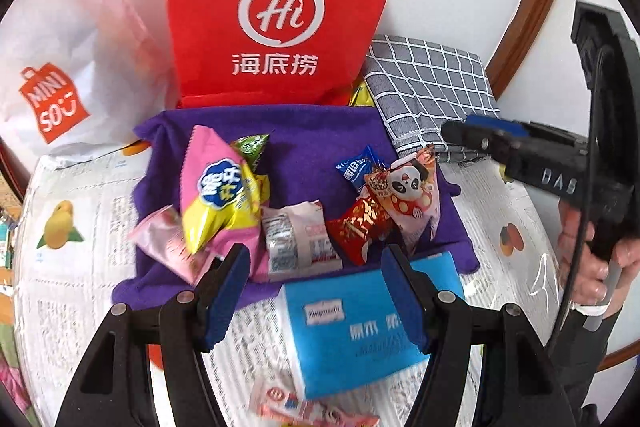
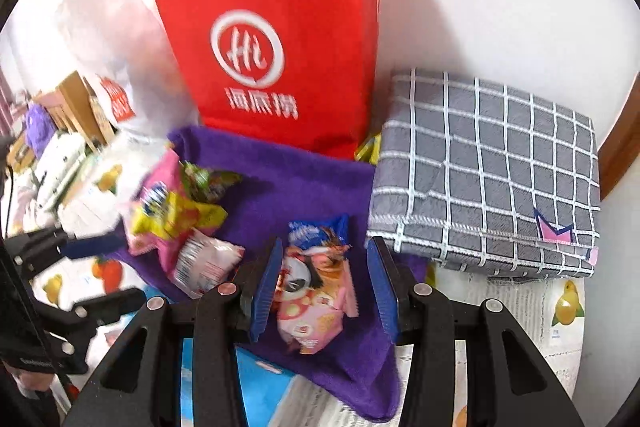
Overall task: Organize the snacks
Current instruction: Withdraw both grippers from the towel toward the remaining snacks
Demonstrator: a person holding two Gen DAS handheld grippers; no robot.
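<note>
from the left: the left gripper (image 1: 316, 259) hangs over the near edge of the purple cloth (image 1: 312, 139), jaws apart and nothing between them. if it drops straight down it could clip the blue tissue pack (image 1: 352, 327) or pinch the cloth instead of a snack. the pink-and-yellow packet (image 1: 216, 195) is puffy and leans on a pink packet (image 1: 168, 239) and a green packet (image 1: 250, 145) — a grab there may drag 2 at once or tip the heap.

further right, the right gripper (image 2: 325, 251) points down at the panda packet (image 2: 316, 291). its jaws stand a little apart, framing the packet; the left wrist view shows the packet lying on the cloth, so it does not look gripped. glossy film like this could slip from a shallow pinch, and the small blue packet (image 2: 320, 231) touching its top could get nudged. the 2 grippers work close together and could knock each other.

the snacks sit in a loose heap on the cloth, in front of the upright red bag (image 1: 280, 7) — a white packet (image 1: 296, 235), a red packet (image 1: 356, 227), the panda one rightmost. all look sealed, crinkled and light.
</note>
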